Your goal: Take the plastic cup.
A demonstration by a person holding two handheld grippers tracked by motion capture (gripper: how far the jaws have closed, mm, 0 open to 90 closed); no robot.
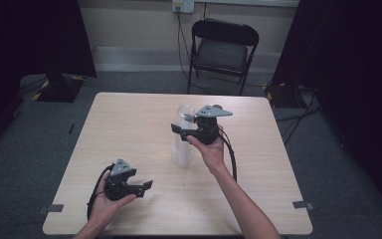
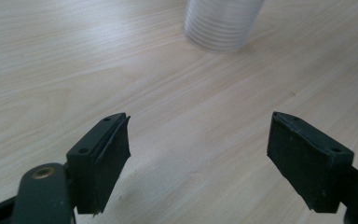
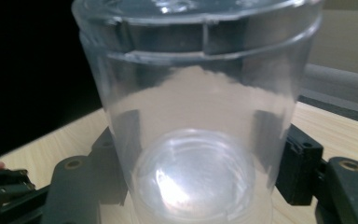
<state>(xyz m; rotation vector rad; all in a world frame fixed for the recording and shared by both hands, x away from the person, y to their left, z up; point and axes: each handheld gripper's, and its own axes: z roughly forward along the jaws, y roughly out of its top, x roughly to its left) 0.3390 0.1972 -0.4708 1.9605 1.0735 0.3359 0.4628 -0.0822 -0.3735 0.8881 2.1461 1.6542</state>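
Right claw (image 1: 180, 130) clamped round the top clear cup (image 3: 200, 116) of the stack (image 1: 181, 149) — left claw (image 1: 148, 185) gaping wide, empty, low over the desk (image 1: 129, 129).

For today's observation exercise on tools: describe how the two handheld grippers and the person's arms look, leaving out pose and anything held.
The left gripper and right gripper both have black bodies topped with a grey three-cornered plate, and a black cable trails from each. The jaws are black, with flat dark pads and small screw holes. The forearms are bare, with no sleeves visible.
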